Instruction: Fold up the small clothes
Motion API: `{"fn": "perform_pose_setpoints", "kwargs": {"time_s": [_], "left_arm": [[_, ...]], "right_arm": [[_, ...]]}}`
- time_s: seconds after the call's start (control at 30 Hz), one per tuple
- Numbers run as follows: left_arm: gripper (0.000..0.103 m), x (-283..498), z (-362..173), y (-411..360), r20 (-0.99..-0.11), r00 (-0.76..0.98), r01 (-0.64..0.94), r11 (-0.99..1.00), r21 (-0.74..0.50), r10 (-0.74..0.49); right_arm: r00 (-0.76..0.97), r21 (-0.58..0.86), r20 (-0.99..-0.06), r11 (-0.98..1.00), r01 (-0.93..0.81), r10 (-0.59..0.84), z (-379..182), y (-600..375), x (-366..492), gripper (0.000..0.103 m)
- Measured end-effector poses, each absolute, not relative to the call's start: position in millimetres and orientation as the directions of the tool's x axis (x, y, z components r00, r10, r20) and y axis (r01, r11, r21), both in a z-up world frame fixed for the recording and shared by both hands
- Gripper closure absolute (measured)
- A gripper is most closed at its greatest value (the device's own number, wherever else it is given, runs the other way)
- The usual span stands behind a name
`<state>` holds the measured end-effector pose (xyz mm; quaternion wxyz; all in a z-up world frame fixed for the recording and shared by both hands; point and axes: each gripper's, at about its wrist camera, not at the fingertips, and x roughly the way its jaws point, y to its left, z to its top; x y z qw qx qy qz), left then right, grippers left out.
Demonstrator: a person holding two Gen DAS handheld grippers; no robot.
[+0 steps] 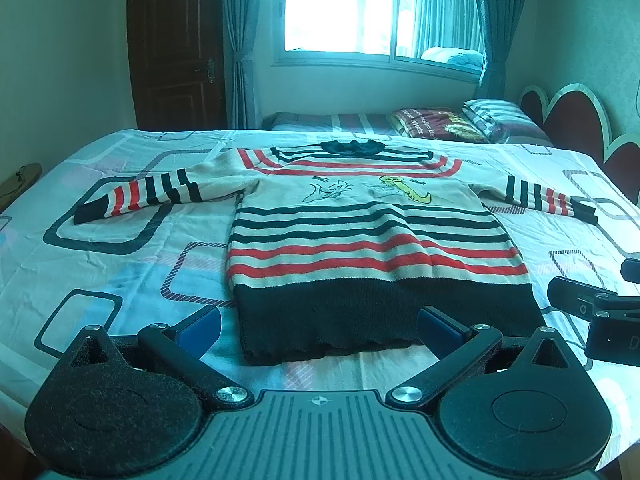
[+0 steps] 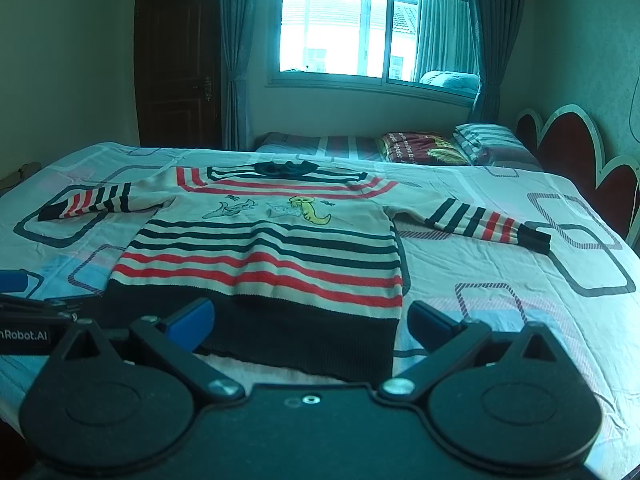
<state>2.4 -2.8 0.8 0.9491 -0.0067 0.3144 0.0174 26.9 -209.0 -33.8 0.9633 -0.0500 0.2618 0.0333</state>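
Note:
A small striped sweater [image 1: 360, 216] lies flat and face up on the bed, cream with dark and red stripes, cartoon figures on the chest and a dark hem nearest me. Both sleeves are spread out sideways. My left gripper [image 1: 320, 324] hovers open just in front of the hem, nothing between its blue pads. In the right wrist view the same sweater [image 2: 272, 240] lies slightly left of centre. My right gripper [image 2: 312, 320] is open above the hem's right part, holding nothing. Each gripper shows at the edge of the other's view.
The bed sheet [image 1: 120, 264] is pale with rounded rectangle patterns. Pillows and a folded blanket [image 1: 440, 124] lie at the far end by a red headboard [image 1: 576, 120]. A window [image 1: 380, 12] and a dark door [image 1: 176, 48] stand behind.

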Motion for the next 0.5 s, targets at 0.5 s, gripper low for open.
{"fn": "perform_pose_setpoints", "kwargs": {"time_s": [0.5], "left_arm": [[0.0, 3.7, 2.5, -4.5, -0.594, 0.804, -0.034, 0.999, 0.001, 0.028]], "right_arm": [[0.862, -0.074, -0.506, 0.994, -0.085, 0.036, -30.8, -214.1, 24.7, 0.001]]}}
